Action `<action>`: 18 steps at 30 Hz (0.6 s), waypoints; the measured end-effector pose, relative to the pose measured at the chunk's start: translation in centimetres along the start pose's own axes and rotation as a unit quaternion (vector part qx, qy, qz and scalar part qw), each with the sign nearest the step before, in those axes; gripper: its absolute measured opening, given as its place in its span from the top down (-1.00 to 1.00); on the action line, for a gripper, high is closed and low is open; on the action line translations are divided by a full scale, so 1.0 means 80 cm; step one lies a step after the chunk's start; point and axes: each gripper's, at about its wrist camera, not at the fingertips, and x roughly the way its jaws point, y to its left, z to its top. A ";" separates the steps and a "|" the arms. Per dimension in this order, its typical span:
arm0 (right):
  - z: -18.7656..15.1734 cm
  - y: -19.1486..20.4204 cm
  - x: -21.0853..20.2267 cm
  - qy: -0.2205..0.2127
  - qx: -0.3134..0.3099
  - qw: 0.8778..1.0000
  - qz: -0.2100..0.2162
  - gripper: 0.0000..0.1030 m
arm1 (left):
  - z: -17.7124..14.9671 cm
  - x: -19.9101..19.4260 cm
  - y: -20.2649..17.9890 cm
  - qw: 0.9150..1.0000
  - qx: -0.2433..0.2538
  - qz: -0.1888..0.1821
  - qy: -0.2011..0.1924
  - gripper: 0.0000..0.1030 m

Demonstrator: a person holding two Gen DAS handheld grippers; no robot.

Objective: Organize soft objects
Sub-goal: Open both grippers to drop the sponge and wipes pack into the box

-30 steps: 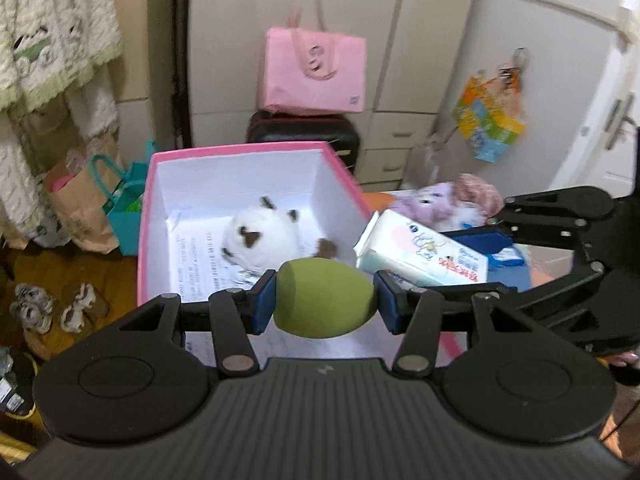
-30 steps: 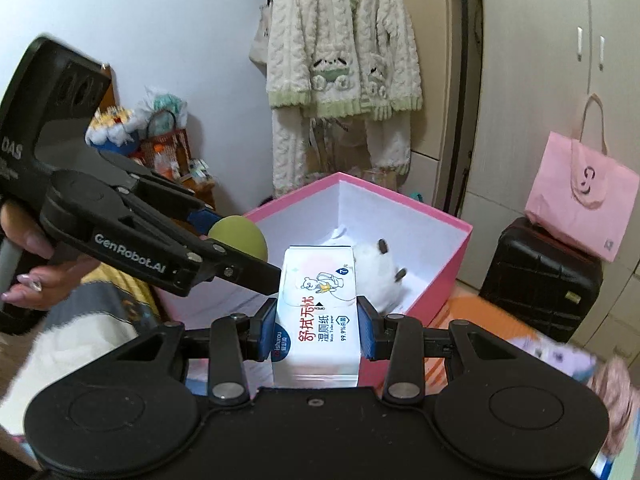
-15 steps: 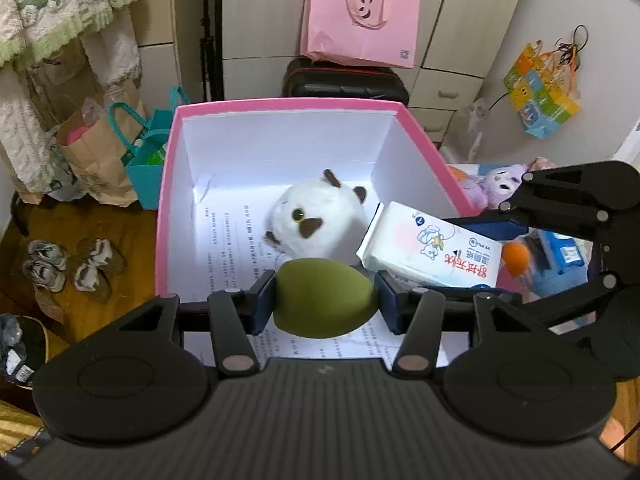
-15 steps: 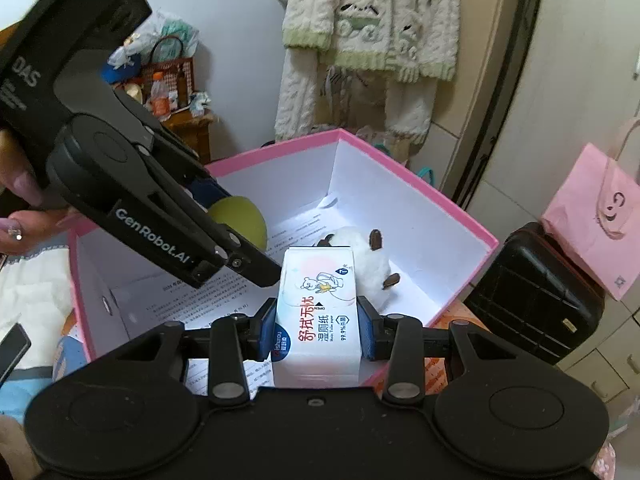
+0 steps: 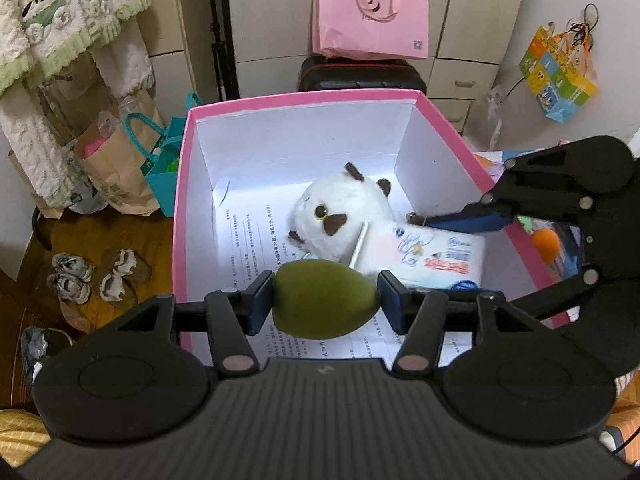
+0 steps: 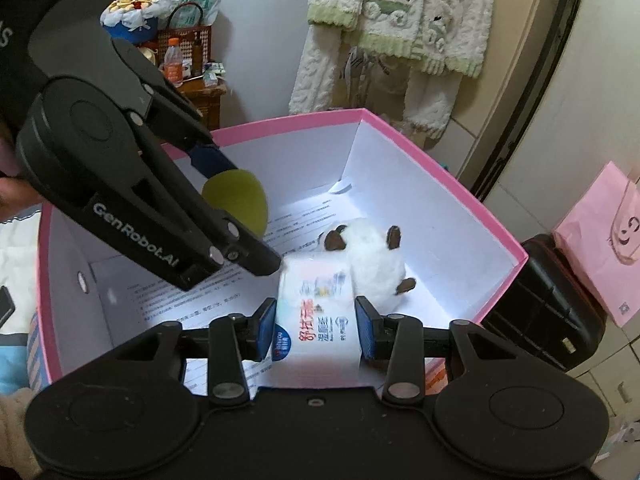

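Room: bedroom clutter, white wardrobe at back, wooden floor on the left
Robe: cream knit robe with green trim, hangs on the wall beyond the box
Suitcase: black suitcase just behind the box, pink tote bag on top of it
Box: pink box, white inside, open top, printed paper sheet lines the bottom
Left gripper: left gripper over the near edge of the box, pointing down into it; jaws opening, green sponge between them, right pad already has a small gap, left pad looks just at the surface
Right gripper: right gripper inside the box from the right side; jaws opening, wipes pack between them, pads at its sides with thin gaps
Plush: white plush toy, brown ears and patches, lies on the paper mid-box, touching the wipes pack
Wipes: wet wipes pack, white with red print, low in the box by the right wall
Sponge: green egg-shaped sponge, above the box floor at the near side
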 end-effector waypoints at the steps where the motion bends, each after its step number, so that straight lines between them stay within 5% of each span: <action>1: 0.001 0.000 -0.002 -0.003 -0.003 1.000 -0.002 0.03 | 0.000 0.000 0.000 1.000 0.001 0.003 -0.001 -0.19; 4: 0.000 0.002 -0.015 -0.022 -0.004 1.000 -0.010 -0.28 | -0.003 -0.005 0.000 1.000 -0.005 0.003 -0.006 -0.39; 18: -0.033 0.007 -0.118 -0.067 0.053 0.996 -0.005 -0.28 | -0.027 -0.094 -0.009 0.997 -0.035 -0.063 -0.033 -0.47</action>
